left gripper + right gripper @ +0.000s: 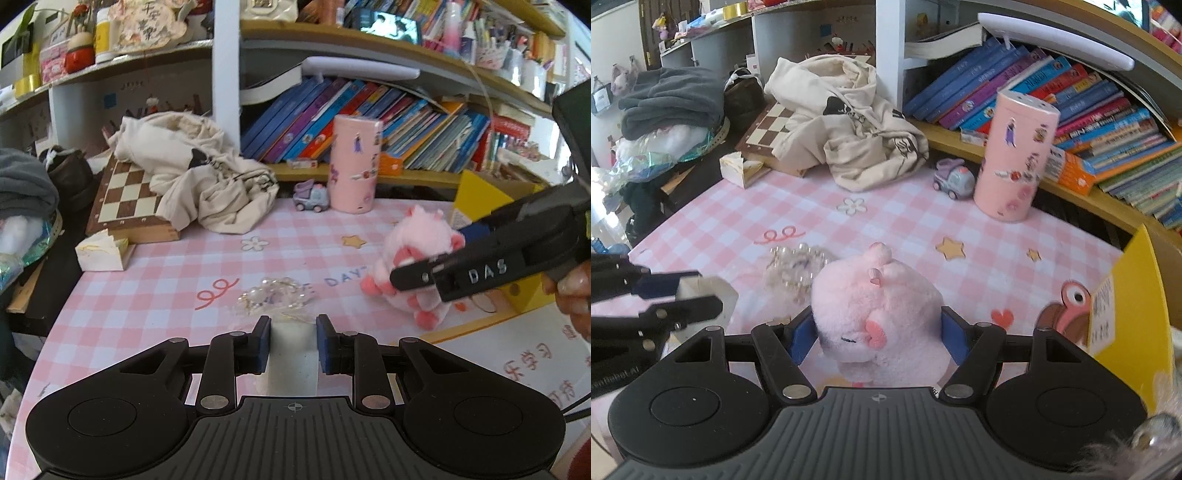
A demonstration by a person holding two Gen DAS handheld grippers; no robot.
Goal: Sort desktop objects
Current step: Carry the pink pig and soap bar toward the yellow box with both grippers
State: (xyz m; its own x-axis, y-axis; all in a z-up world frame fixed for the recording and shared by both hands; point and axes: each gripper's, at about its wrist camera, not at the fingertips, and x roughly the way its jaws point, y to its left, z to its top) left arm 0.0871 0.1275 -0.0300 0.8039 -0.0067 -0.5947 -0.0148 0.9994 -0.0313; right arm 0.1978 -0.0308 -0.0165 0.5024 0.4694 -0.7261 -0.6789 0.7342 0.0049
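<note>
Squeezing soft, light pink plush (pixel 879 317) in right gripper (pixel 877 334) at its middle | left gripper (pixel 293 341) clamps what looks like a stiff whitish block (pixel 293 354)

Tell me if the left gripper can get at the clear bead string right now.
Probably not: the left gripper is shut on a white translucent block, though the clear bead string lies unobstructed just ahead.

Chessboard (pixel 125 195) under crumpled cream cloth (pixel 199 173)

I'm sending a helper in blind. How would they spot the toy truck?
Find the bookshelf's low row of leaning books. On the pink checked tablecloth before it stands a tall pink cylinder; the toy truck sits beside it. It alone has wheels: small, lilac and grey.
</note>
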